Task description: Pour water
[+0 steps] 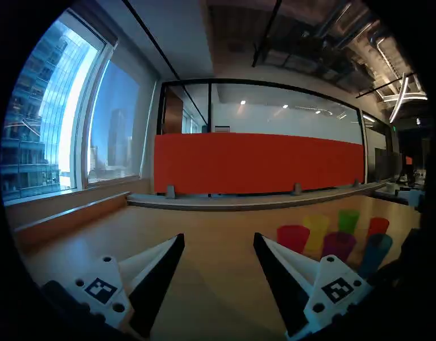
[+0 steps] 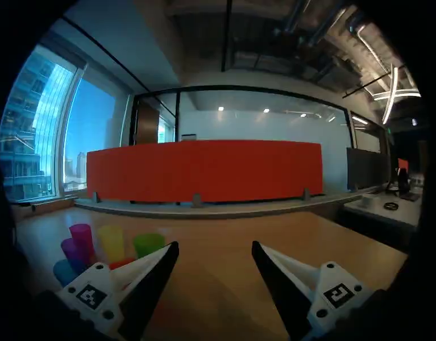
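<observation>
Several coloured plastic cups stand together on the wooden table (image 1: 218, 233): a red cup (image 1: 293, 237), a yellow cup (image 1: 316, 229), a green cup (image 1: 348, 220), a purple cup (image 1: 338, 245), a blue cup (image 1: 376, 252) and another red cup (image 1: 378, 225). They sit just right of my left gripper (image 1: 219, 245), which is open and holds nothing. In the right gripper view the same cluster, with a magenta cup (image 2: 82, 237), a yellow cup (image 2: 112, 241) and a green cup (image 2: 148, 243), lies left of my right gripper (image 2: 215, 253), partly hidden by its left finger. That gripper is open too.
An orange divider panel (image 1: 257, 162) runs along the far edge of the table. Large windows (image 1: 53, 125) stand to the left. Another desk with a monitor (image 2: 365, 167) and small items is at the right. Bare tabletop lies ahead of both grippers.
</observation>
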A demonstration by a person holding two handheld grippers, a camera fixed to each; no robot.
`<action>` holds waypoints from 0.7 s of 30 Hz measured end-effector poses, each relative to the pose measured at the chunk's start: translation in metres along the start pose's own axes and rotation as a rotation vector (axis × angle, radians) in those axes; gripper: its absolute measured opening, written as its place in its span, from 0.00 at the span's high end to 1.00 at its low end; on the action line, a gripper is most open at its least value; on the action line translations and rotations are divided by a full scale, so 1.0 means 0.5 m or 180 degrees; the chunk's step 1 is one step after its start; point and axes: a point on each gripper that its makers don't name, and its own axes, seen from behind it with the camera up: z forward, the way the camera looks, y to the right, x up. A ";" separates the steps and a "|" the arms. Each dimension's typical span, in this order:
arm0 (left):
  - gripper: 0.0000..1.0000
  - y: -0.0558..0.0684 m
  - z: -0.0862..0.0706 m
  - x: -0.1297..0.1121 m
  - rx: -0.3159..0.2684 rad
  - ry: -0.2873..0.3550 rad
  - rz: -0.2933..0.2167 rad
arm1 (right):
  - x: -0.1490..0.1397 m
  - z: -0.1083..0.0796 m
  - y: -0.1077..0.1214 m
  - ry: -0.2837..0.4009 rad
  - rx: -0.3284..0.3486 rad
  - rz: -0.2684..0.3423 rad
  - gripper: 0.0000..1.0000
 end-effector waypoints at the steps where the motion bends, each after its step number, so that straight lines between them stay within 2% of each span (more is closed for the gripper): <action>1: 0.10 -0.001 0.001 0.010 0.0003 0.0008 0.0001 | 0.010 0.000 -0.002 0.0003 0.0011 -0.0002 0.01; 6: 0.10 0.001 0.005 0.064 -0.0026 0.0023 0.0016 | 0.055 0.001 -0.008 -0.0028 0.0051 -0.0048 0.01; 12: 0.10 0.015 0.017 0.140 -0.0162 0.0068 -0.0016 | 0.098 0.010 -0.005 -0.0140 0.0067 -0.0121 0.01; 21: 0.10 0.009 0.039 0.223 -0.0191 -0.0028 -0.0061 | 0.176 0.025 -0.012 -0.0310 0.0174 -0.0053 0.01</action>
